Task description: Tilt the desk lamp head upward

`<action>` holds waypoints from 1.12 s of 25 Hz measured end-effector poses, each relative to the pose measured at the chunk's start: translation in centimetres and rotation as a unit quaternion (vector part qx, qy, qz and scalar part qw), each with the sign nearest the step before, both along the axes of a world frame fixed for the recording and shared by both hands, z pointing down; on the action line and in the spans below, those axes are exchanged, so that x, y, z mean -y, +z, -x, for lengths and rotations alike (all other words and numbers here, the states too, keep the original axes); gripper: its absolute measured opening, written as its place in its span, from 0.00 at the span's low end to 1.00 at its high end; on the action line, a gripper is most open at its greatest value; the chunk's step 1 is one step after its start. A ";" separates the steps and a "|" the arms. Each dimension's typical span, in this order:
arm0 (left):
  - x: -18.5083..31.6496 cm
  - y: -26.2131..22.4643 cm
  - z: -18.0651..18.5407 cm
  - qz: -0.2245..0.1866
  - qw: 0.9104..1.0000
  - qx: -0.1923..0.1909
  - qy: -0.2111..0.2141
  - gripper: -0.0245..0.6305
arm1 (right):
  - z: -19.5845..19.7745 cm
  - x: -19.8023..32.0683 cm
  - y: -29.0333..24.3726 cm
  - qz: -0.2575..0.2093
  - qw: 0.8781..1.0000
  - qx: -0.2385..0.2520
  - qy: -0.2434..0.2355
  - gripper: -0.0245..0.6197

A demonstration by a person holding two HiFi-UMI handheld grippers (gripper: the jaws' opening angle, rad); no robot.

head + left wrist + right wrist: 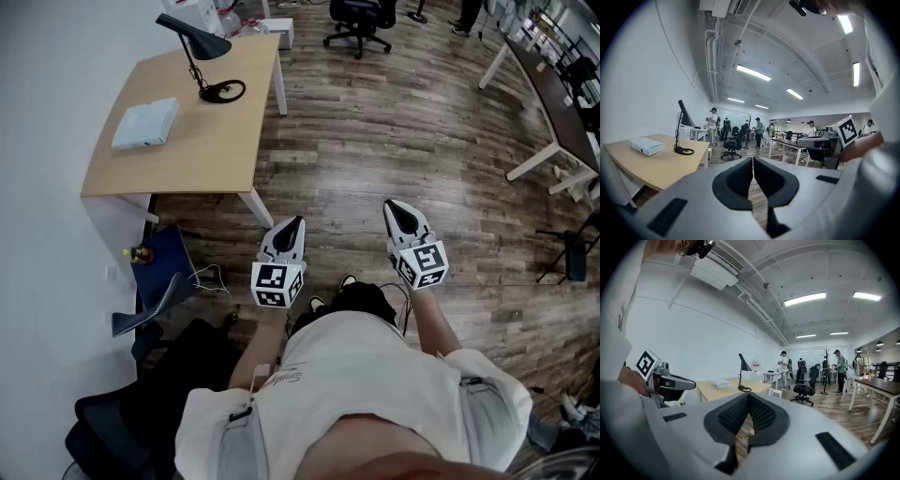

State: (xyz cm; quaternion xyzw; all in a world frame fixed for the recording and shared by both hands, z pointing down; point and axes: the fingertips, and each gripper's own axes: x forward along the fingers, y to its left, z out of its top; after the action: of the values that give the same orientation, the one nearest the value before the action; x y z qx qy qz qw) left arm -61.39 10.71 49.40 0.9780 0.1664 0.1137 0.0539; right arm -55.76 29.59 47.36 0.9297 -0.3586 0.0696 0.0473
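A black desk lamp stands at the far end of a light wooden desk, its cone head drooping to the right over a ring base. The lamp shows at the left in the left gripper view, and the lamp near the middle in the right gripper view. My left gripper and right gripper hover over the wooden floor, well short of the desk. Both are shut with nothing between the jaws.
A white box lies on the desk left of the lamp. A blue bin and a dark chair sit by the wall at my left. Black office chair and white tables stand farther off; people stand in the distance.
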 end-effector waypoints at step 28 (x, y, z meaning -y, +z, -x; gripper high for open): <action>-5.0 1.2 -22.9 -0.021 0.999 0.038 0.012 0.07 | -24.9 -3.5 4.3 -0.049 0.998 0.038 -0.010 0.03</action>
State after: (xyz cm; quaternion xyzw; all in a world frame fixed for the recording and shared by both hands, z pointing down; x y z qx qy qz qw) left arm -38.45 15.73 50.63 0.9718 0.1740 0.1545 0.0384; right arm -30.81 33.12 51.71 0.9241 -0.3721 0.0869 -0.0118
